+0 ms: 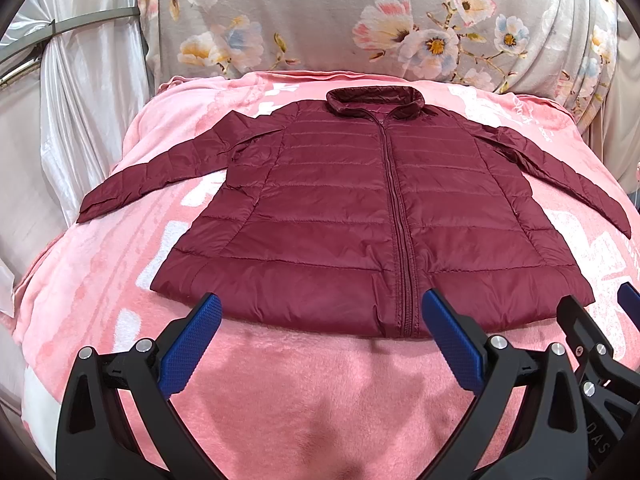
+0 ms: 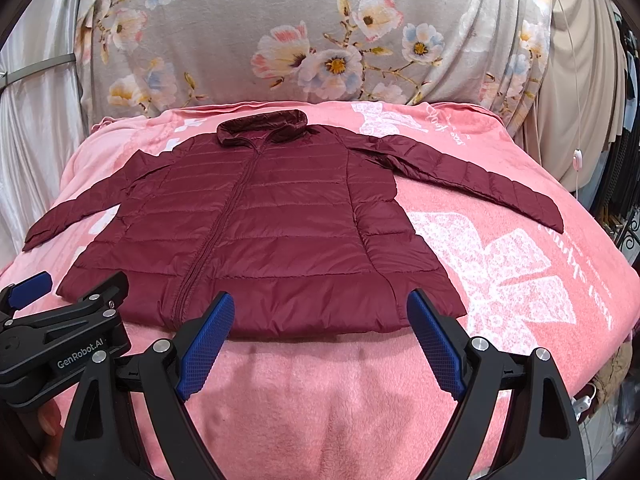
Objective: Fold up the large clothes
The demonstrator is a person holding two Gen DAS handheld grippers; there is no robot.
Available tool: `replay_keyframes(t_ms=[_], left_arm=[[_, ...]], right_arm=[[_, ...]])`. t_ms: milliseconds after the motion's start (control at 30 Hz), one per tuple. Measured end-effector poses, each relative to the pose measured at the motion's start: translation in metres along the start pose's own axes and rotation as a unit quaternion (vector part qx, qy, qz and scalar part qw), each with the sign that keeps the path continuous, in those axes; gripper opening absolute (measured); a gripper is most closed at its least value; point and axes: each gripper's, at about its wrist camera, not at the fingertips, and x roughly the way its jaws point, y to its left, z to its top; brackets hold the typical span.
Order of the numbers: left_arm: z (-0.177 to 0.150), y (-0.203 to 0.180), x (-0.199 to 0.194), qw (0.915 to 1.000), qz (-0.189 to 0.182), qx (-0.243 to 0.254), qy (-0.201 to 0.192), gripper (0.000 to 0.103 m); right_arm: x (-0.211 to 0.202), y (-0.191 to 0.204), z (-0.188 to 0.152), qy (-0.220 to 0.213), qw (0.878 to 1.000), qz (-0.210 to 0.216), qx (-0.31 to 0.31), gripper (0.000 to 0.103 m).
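1. A maroon quilted puffer jacket [image 1: 360, 216] lies flat, front side up, on a pink fleece blanket [image 1: 304, 392] with white lettering and patterns.
2. Its front zipper [image 1: 394, 208] is closed from the hem up to the stand-up collar [image 1: 374, 100], which sits at the far end of the blanket.
3. Both sleeves are spread outward and angled down: the left sleeve [image 1: 160, 172] reaches toward the blanket's left edge, and the right sleeve [image 2: 472, 174] stretches toward the right edge.
4. The fabric is shiny, with horizontal stitched channels across the chest and a wider plain band along the hem.
5. The left gripper [image 1: 320, 312] hovers just before the hem near the zipper, its blue-padded fingers spread wide with nothing between them.
6. The right gripper [image 2: 320, 312] hangs over the hem's right half, fingers likewise wide apart and empty.
7. A grey floral fabric [image 2: 320, 32] drapes behind the blanket.
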Motion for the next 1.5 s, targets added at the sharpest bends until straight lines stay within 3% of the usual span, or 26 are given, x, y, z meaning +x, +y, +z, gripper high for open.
replay_keyframes(t_ms=[600, 767, 900, 1067, 1200, 1367, 1500], left_arm=[[-0.004, 0.002, 0.006, 1.0, 0.002, -0.004, 0.007, 0.098], [0.0, 0.013, 0.022, 0.9993, -0.006, -0.017, 0.032, 0.098], [0.005, 0.023, 0.034, 0.9985, -0.016, -0.027, 0.046, 0.098], [0.011, 0.027, 0.05, 0.999, 0.005, -0.025, 0.037, 0.098], [0.016, 0.021, 0.065, 0.9993, 0.018, -0.013, 0.031, 0.098], [0.02, 0.012, 0.082, 0.999, 0.04, 0.004, 0.019, 0.098], [0.025, 0.004, 0.099, 0.9978, 0.041, 0.022, 0.047, 0.098]], right_arm=[[0.007, -0.012, -0.002, 0.001, 1.0, -0.002, 0.008, 0.086], [0.035, -0.079, 0.011, 0.0, 0.996, -0.003, 0.089, 0.086], [0.069, -0.168, 0.027, -0.005, 0.984, -0.027, 0.174, 0.086], [0.117, -0.288, 0.033, -0.008, 0.954, -0.056, 0.294, 0.086], [0.153, -0.356, 0.031, -0.01, 0.932, -0.072, 0.356, 0.086], [0.193, -0.402, 0.031, -0.009, 0.913, -0.09, 0.399, 0.086], [0.214, -0.419, 0.036, -0.015, 0.906, -0.108, 0.408, 0.081]])
